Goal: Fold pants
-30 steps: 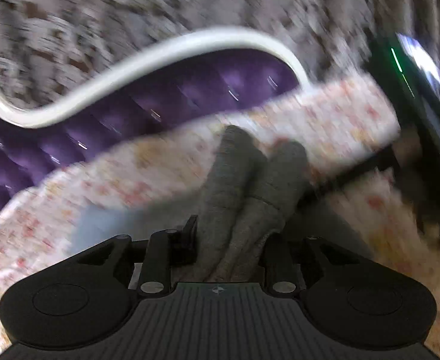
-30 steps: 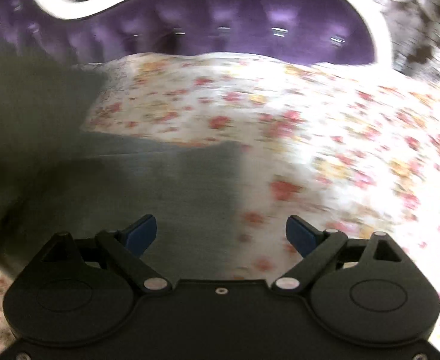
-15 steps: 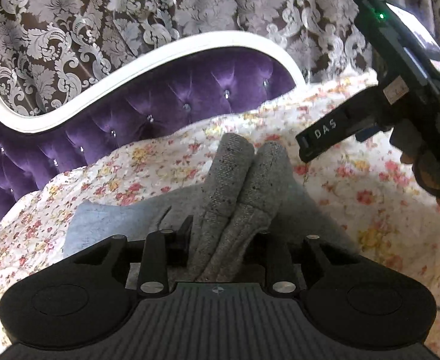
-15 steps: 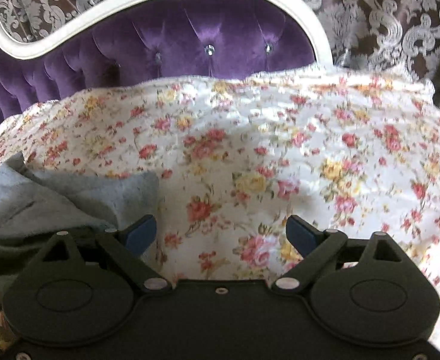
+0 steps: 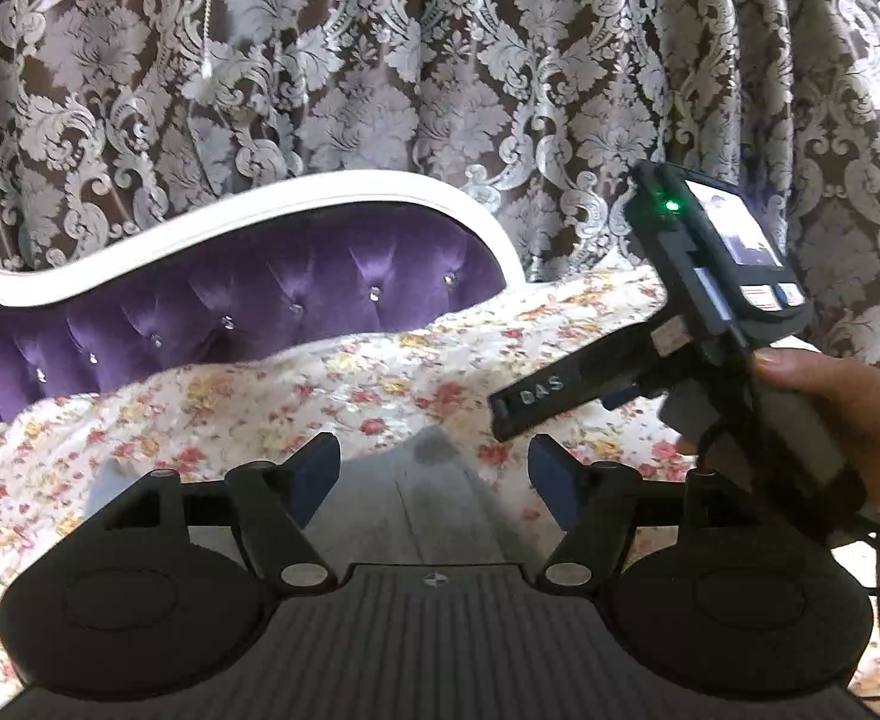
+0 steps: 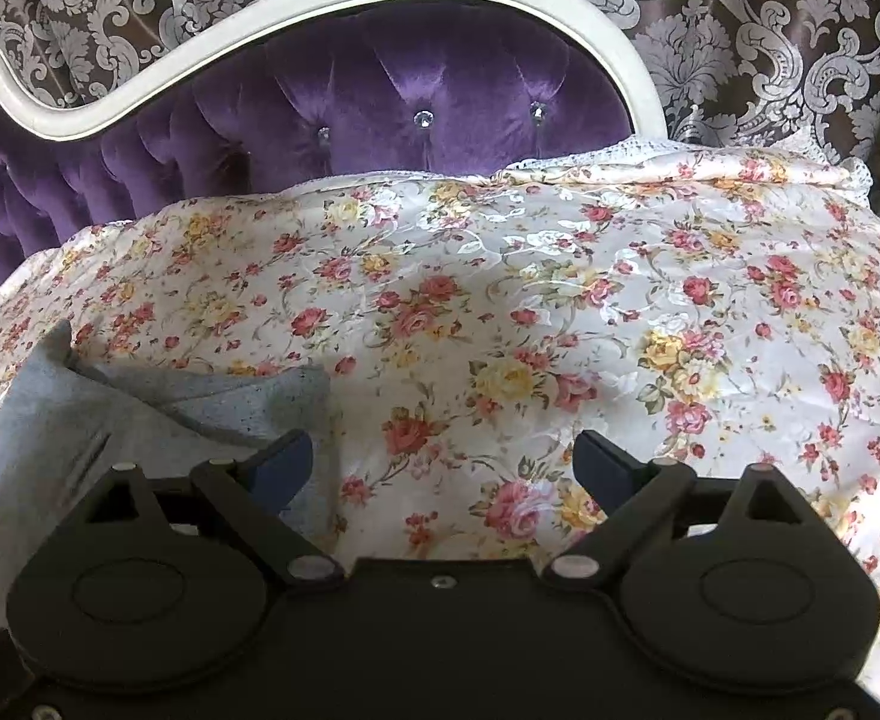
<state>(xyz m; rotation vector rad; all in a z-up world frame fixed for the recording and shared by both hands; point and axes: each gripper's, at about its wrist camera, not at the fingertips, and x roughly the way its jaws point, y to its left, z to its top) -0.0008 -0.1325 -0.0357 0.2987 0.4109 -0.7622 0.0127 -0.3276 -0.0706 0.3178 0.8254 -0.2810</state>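
my left gripper (image 5: 434,471) has just been opening and its jaws now stand spread with nothing between, the grey pants (image 5: 404,498) lying low in the middle on the floral bedspread (image 5: 230,396). my right gripper (image 6: 443,462) is spread too, the pants at lower left. they look soft and light; i would pinch an edge.

The raised letters "DAS" are read on the flat side of a black plastic finger (image 5: 533,399) of the right gripper (image 5: 566,402), seen in the left wrist view. Small red-and-white stickers (image 5: 761,295) below that gripper's lit screen are too small to be read. No other text is legible.
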